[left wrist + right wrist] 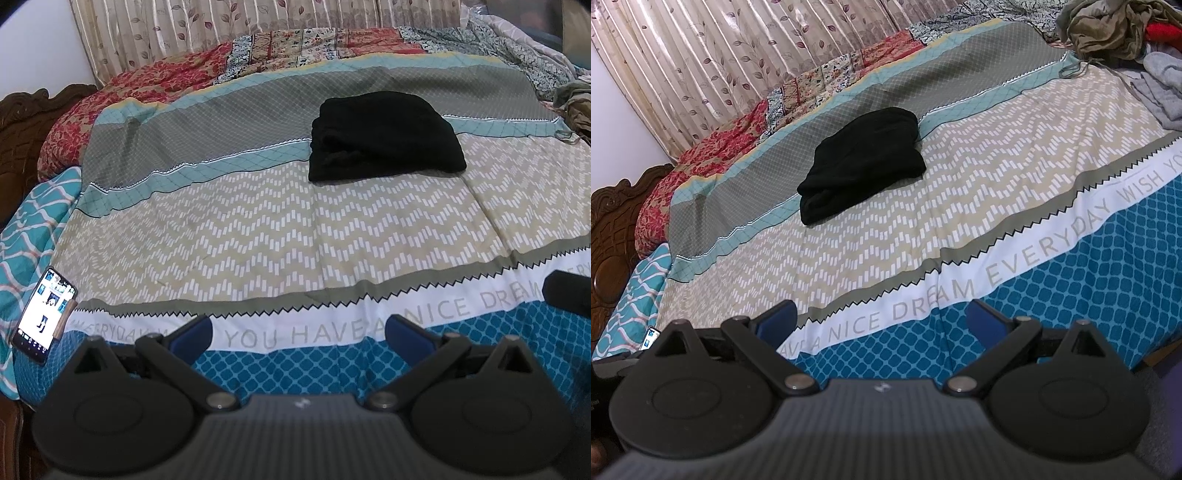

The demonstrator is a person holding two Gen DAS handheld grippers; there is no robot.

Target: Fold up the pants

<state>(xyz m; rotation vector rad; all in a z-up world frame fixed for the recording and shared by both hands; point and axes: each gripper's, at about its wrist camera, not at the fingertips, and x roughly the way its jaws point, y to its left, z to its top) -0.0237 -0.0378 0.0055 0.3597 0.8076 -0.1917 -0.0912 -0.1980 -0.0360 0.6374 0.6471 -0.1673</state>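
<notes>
Bedspread (258,236) reads "YOU HAVE A NICE DREAM EVERYDAY"; phone (42,314) text illegible.

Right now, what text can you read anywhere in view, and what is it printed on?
"YOU HAVE A NICE DREAM": white band of the bedspread, left wrist view.
"NICE DREAM EVERYDAY WISH YO", cut off: same band, right wrist view.
Phone screen: too small to read.
Black pants: no text visible.

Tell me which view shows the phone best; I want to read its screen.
The left wrist view: the phone lies whole, screen lit, at the bed's left edge. The right wrist view shows only a corner of it behind the claw.
</notes>
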